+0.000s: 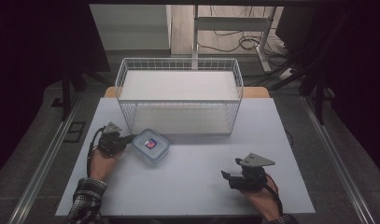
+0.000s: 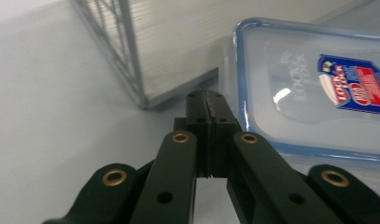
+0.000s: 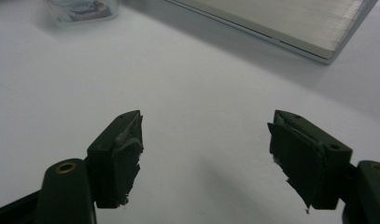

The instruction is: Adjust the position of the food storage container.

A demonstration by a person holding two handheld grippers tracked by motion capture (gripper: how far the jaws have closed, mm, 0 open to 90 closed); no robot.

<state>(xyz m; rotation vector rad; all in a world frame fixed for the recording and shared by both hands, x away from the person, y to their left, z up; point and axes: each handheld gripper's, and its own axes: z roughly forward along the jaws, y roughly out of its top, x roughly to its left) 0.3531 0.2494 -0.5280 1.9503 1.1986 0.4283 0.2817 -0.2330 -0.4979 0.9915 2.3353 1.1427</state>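
Observation:
A clear plastic food box [image 1: 151,146] with a blue-rimmed lid and a red-and-blue label lies on the pale table [image 1: 201,186], just in front of the white wire basket [image 1: 178,93]. My left gripper [image 1: 130,138] is shut with nothing in it, its tips right at the box's left edge. In the left gripper view the closed fingertips [image 2: 208,112] point between the box [image 2: 313,93] and the basket's corner [image 2: 131,70]. My right gripper [image 1: 226,178] rests low at the front right, open, nothing between its pads [image 3: 124,158].
The wire basket has a flat pale floor [image 3: 290,23] and stands at the table's back middle. A desk frame and cables [image 1: 243,42] lie on the floor behind. Dark curtains flank both sides.

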